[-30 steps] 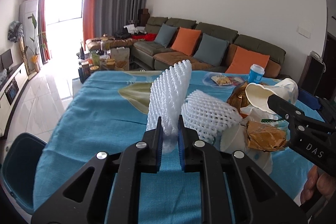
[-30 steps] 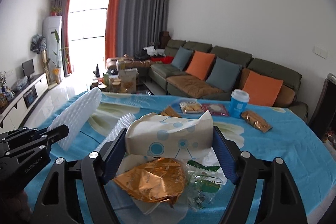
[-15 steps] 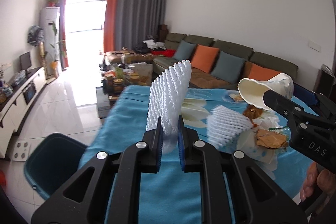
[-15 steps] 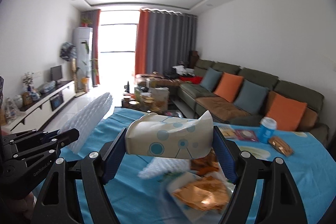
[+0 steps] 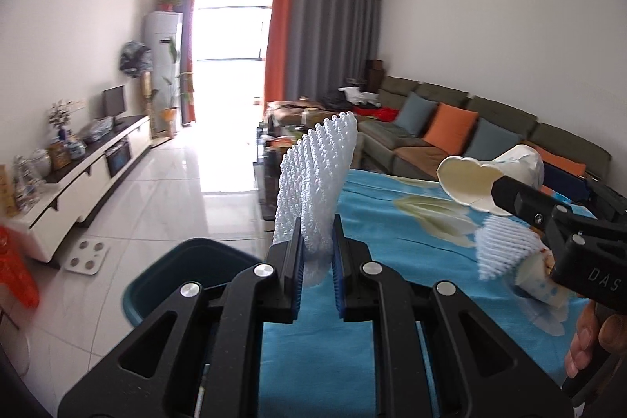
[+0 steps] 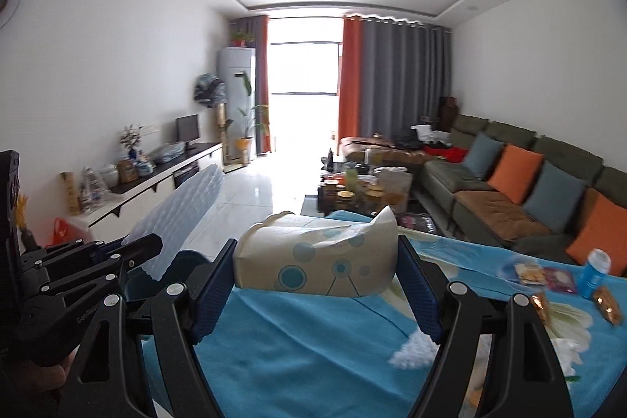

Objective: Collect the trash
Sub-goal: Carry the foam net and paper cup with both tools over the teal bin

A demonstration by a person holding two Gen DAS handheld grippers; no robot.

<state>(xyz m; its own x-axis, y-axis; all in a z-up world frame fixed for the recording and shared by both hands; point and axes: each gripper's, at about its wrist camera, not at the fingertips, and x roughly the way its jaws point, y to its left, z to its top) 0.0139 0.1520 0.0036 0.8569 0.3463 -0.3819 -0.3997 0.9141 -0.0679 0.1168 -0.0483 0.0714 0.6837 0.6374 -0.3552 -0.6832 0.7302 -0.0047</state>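
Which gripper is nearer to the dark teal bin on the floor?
Left. The left gripper, holding the white foam net, is right beside the bin. The right gripper, holding the crushed paper cup, is farther over the table.

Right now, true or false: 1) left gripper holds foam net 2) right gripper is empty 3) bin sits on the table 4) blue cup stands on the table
1) The left gripper holds a white foam net: true.
2) The right gripper is empty: false, it is clamped on a crushed paper cup.
3) The teal bin sits on the table: false, it is on the floor beside the table.
4) A blue cup stands on the table: true.
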